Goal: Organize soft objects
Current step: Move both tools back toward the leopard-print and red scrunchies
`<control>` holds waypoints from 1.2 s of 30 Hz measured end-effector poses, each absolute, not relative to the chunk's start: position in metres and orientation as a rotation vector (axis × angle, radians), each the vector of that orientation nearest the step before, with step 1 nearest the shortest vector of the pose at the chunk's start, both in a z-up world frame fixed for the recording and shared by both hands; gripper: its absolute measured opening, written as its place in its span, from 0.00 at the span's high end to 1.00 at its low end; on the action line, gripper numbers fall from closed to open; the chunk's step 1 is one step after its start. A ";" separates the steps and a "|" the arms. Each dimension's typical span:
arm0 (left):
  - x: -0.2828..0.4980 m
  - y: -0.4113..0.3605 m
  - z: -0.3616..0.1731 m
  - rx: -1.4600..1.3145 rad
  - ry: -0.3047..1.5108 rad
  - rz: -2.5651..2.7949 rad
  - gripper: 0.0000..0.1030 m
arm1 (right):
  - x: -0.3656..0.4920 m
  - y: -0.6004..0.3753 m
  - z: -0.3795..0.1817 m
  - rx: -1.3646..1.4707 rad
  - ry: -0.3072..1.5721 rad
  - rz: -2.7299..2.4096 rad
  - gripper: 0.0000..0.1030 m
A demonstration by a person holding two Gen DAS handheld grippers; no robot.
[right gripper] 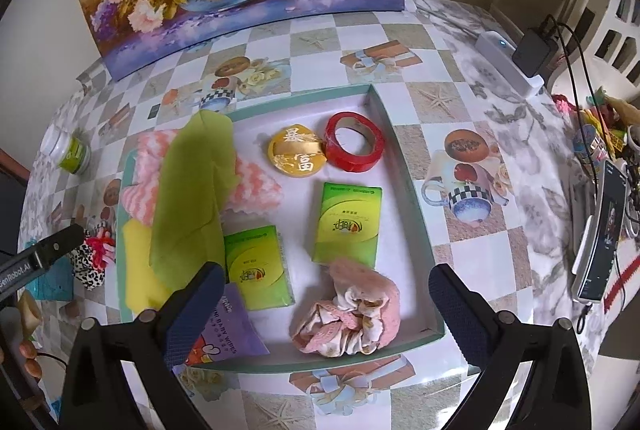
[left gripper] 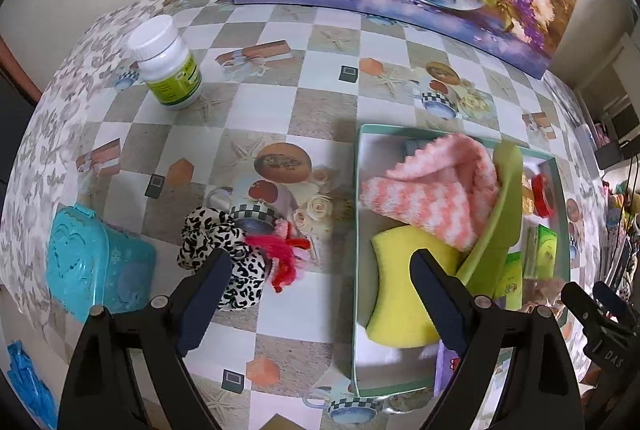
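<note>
Scrunchie (right gripper: 347, 314) crumpled in tray (right gripper: 412, 189), long axis left-right, both jaws open, empty

1. The checked tablecloth (left gripper: 280, 41) looks like smooth, slightly glossy vinyl with printed cups and roses.
2. The shallow teal-rimmed cardboard tray (right gripper: 404, 165) has a matt white paper floor.
3. The pink-and-white zigzag cloth (left gripper: 436, 185) is fluffy knitted fabric.
4. The yellow sponge block (left gripper: 396, 286) looks porous and matt.
5. The thin green sheet (right gripper: 188, 189) is smooth and faintly translucent.
6. The red tape roll (right gripper: 354, 143) shines like glossy plastic.
7. The two green tissue packets (right gripper: 346, 224) wear glossy film wrap.
8. The pink crumpled scrunchie (right gripper: 348, 306) is soft cloth, partly fuzzy.
9. The black-and-white spotted fabric piece (left gripper: 224, 254) looks plush.
10. The white screw-cap bottle (left gripper: 168, 63) is smooth plastic.
11. The turquoise embossed box (left gripper: 96, 262) is shiny plastic.
</note>
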State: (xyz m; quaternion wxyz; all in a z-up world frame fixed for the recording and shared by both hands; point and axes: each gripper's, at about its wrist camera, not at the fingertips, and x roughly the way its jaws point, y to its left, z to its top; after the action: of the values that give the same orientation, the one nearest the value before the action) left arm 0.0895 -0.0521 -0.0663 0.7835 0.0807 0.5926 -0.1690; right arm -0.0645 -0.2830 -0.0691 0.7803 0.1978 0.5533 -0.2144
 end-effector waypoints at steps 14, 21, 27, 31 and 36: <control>0.112 -0.020 -0.060 0.105 1.276 -0.331 0.11 | -0.045 -0.258 -0.058 0.395 1.151 -0.439 0.00; 0.135 0.029 -0.056 0.046 1.260 -0.224 0.11 | -0.019 -0.223 -0.054 0.394 1.116 -0.336 0.00; 0.147 0.067 -0.053 0.003 1.249 -0.161 0.11 | 0.001 -0.189 -0.055 0.343 1.124 -0.271 0.00; 0.153 0.078 -0.055 -0.015 1.260 -0.149 0.11 | 0.014 -0.166 -0.056 0.321 1.124 -0.214 0.00; 0.154 0.076 -0.059 -0.007 1.276 -0.178 0.11 | 0.029 -0.142 -0.060 0.295 1.132 -0.165 0.00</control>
State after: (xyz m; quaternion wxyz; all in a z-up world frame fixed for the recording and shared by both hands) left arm 0.1536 0.0765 -0.0591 0.7994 -0.0034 0.5950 -0.0831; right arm 0.0286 -0.1423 -0.0604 0.8305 0.1390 0.5338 -0.0776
